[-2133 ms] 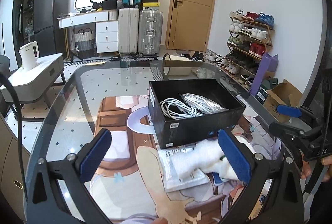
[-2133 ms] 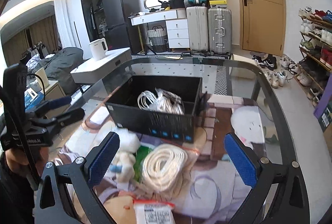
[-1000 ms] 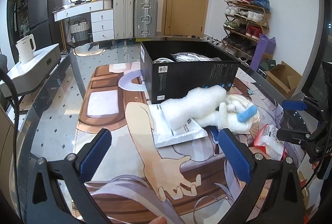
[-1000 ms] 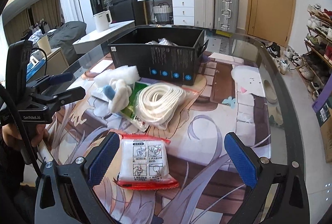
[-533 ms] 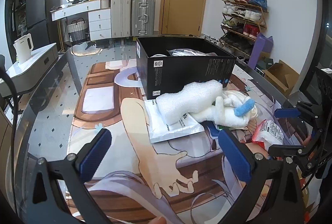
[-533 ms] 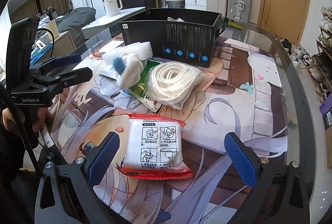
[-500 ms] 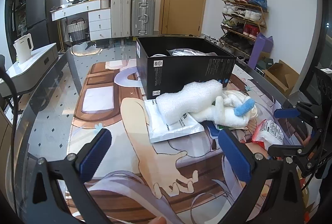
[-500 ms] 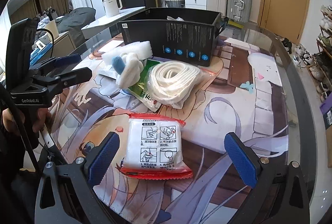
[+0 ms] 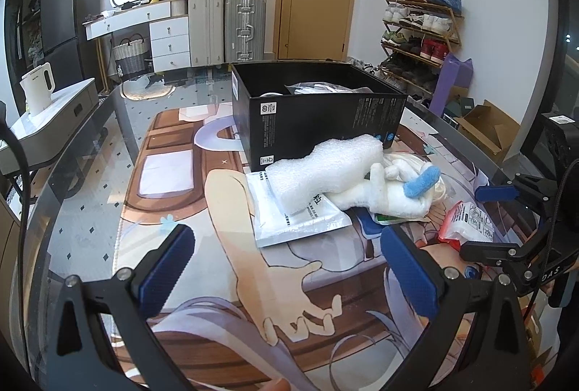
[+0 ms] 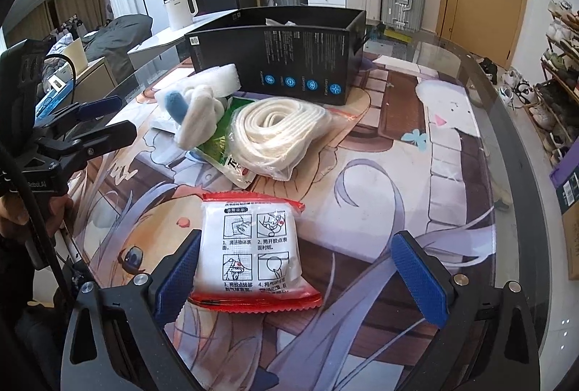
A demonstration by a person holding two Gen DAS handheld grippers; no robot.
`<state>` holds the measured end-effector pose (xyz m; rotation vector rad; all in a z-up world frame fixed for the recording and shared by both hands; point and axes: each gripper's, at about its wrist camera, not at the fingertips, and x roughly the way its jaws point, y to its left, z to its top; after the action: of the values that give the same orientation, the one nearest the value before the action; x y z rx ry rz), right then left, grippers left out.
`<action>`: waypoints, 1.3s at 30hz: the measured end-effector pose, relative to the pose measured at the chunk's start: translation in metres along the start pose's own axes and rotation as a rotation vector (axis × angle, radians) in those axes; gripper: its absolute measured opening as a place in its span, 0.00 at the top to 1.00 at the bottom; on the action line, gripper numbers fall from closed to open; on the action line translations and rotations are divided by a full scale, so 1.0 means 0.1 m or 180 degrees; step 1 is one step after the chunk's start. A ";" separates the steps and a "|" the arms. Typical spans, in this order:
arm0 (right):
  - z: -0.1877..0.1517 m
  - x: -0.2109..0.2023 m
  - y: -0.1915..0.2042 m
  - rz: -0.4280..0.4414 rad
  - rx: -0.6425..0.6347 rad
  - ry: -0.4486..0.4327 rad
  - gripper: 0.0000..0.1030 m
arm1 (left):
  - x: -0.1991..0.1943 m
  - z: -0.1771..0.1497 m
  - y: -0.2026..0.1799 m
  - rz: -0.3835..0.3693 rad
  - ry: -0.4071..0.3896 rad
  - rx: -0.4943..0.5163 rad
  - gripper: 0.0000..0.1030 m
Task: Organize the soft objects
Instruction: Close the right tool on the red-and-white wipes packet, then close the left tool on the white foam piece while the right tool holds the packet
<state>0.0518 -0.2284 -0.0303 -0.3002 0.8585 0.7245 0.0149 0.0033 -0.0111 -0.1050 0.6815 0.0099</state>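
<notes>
Your right gripper [image 10: 302, 273] hangs low over the near edge of the table [image 10: 503, 123], jaws wide apart, the red-edged packet [image 10: 255, 255] lying between them against the left pad, not clamped. Open mat lies to its right. Your left gripper [image 9: 289, 268] has its jaws wide apart and empty; ahead, the foam roll [image 9: 325, 172] and plush toy [image 9: 391, 192] lie beside the black box [image 9: 315, 123].

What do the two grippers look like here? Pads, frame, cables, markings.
Both match: black angular frames with triangular cut-outs and silver screws, and blue textured pads on the fingers. Left gripper, seen also from the right wrist view, carries white lettering on its body, partly hidden, and a black cable. Right gripper, seen from the left view, shows white lettering ending in "DAS", a cable, and a box with a white label.
</notes>
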 end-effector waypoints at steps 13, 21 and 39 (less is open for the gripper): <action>-0.02 -0.04 0.00 -0.0093 -0.0083 -0.0079 0.30 | 0.02 0.00 -0.01 -0.0018 0.0014 0.0003 0.00; -0.02 -0.08 0.06 -0.0052 -0.0178 -0.0153 0.51 | 0.02 0.00 -0.02 -0.0025 0.0022 -0.0001 0.00; 0.01 -0.32 0.01 -0.0003 -0.0132 -0.0395 0.52 | 0.17 0.17 0.11 0.0167 0.0149 -0.0160 0.00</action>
<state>0.0375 -0.2417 -0.0053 -0.2896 0.7263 0.7529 0.0383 0.0158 -0.0095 -0.1361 0.7308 0.0753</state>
